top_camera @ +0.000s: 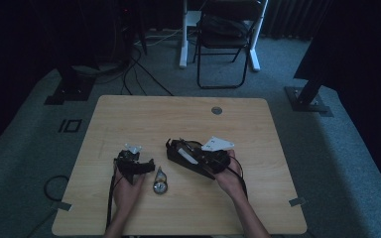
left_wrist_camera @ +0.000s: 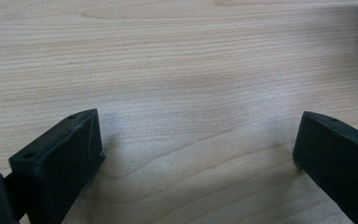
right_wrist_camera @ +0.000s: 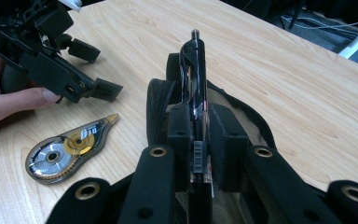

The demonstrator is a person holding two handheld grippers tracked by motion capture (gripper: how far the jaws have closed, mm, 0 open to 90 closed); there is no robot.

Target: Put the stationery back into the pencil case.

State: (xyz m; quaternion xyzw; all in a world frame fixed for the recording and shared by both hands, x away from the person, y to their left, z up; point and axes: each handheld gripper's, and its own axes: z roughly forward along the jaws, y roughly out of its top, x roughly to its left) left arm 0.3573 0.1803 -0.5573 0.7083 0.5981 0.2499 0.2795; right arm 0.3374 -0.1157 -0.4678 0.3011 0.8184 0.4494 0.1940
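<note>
My right gripper (right_wrist_camera: 199, 135) is shut on a glossy black pen (right_wrist_camera: 193, 79), which points away from me over an open black pouch (right_wrist_camera: 156, 107) lying on the wooden table (right_wrist_camera: 284, 79). From above, that gripper (top_camera: 186, 149) sits at the table's middle right, over the pouch (top_camera: 174, 152). My left gripper (left_wrist_camera: 196, 140) rests open on bare wood with nothing between its jaws. It lies at the middle left in the high view (top_camera: 148, 166). A clear correction tape dispenser (right_wrist_camera: 67, 150) lies between the two grippers, near the front (top_camera: 159, 186).
A round grommet (top_camera: 217, 110) sits near the table's far edge. A folding chair (top_camera: 225, 39) and cables stand on the carpet beyond the table. A dark stand foot (top_camera: 307, 96) is on the floor at the far right.
</note>
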